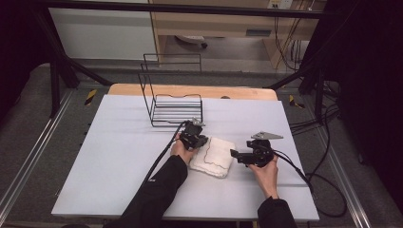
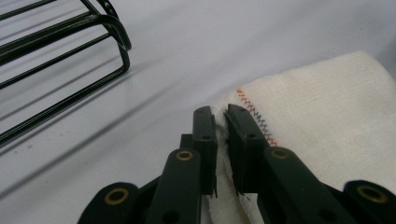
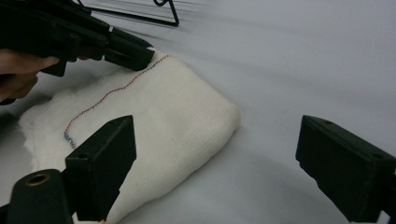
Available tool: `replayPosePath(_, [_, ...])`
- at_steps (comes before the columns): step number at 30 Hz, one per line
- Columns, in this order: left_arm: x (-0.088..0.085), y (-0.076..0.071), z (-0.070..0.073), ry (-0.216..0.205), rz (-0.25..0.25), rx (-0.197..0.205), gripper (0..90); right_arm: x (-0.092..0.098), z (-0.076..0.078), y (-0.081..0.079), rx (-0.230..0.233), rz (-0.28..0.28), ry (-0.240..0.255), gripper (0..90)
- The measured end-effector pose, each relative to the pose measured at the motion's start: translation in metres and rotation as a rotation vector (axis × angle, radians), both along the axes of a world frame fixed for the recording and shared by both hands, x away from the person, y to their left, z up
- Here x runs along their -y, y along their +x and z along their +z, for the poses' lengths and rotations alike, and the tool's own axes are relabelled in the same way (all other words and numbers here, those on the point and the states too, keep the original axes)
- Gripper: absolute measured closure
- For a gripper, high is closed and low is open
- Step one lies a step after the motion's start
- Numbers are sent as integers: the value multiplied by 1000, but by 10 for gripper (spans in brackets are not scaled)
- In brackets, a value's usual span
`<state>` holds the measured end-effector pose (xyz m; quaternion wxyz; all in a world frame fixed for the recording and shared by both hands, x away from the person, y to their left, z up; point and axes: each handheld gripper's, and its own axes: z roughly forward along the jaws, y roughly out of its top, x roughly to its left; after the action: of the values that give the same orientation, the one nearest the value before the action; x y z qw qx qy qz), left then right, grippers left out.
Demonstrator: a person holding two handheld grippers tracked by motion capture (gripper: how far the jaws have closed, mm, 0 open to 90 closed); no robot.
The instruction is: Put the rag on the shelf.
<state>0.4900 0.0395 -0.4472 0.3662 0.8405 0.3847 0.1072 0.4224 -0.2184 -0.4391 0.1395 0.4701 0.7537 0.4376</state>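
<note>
A folded white cloth point(image 1: 215, 157) with a dark wavy stitched line lies on the pale table point(image 1: 119, 156), right of centre. My left gripper point(image 1: 201, 141) sits at the cloth's far left corner, and in the left gripper view point(image 2: 220, 114) its jaws are pinched on a fold of the cloth point(image 2: 327, 102) beside the red and black stitching. My right gripper point(image 1: 234, 154) hovers at the cloth's right edge with its jaws wide apart. In the right gripper view point(image 3: 215, 140) the cloth point(image 3: 163, 107) reaches just inside the left jaw without touching the pads, and the left gripper point(image 3: 140, 53) grips its far corner.
A black wire rack point(image 1: 176, 111) stands on the table just behind the left gripper, close to it in the left gripper view point(image 2: 70, 60). Cables trail from both grippers across the table. Black frame posts and floor cables surround the table.
</note>
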Motion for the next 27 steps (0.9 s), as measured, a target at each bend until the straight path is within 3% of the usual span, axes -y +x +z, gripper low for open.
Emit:
replayPosePath(4, [0, 0, 0, -2, -4, 3, 814, -3, -2, 7, -11, -2, 14, 240])
replayPosePath(9, [-1, 1, -1, 0, -8, 11, 814, -9, -7, 18, -34, -20, -13, 379])
replayPosePath(15, [-1, 1, -1, -6, -13, 12, 814, -10, -10, 23, -59, -17, -11, 504])
replayPosePath(27, [-2, 1, -2, -22, -10, 3, 814, -13, -15, 26, -112, -11, -3, 635])
